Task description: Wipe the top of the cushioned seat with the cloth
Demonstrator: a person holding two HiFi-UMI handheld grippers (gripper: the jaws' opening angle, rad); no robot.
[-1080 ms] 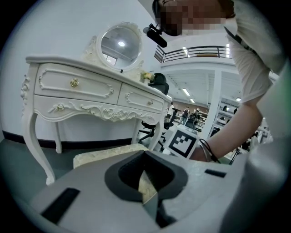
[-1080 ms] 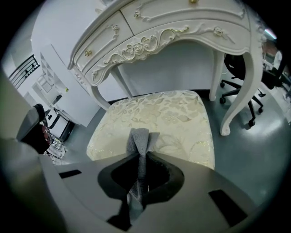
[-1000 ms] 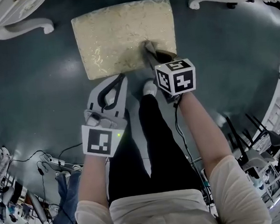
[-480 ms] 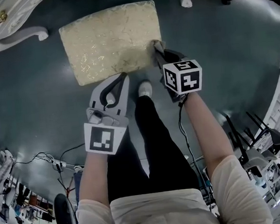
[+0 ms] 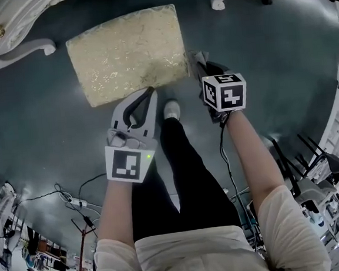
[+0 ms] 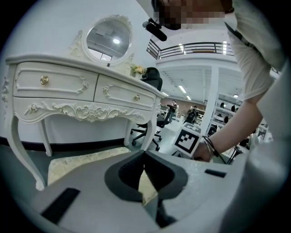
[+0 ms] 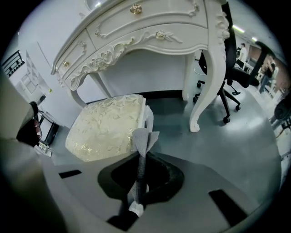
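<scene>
The cushioned seat is a cream, gold-patterned pad on a white stool, lying ahead of me on the dark floor. My right gripper is shut on a grey cloth and hangs just off the seat's right edge, not touching it. In the right gripper view the cloth sticks up between the shut jaws of that gripper, with the seat beyond to the left. My left gripper is shut and empty near the seat's front edge. In the left gripper view that gripper points past the seat.
A white carved dressing table stands behind the seat, its curved leg close to the right. A black office chair stands further right. The table's other leg is at left. My legs and a white shoe are below the grippers.
The right gripper with the cloth has slid rightward off the seat's near right corner and now hangs beside its edge. The left gripper has stayed shut near the front edge.
</scene>
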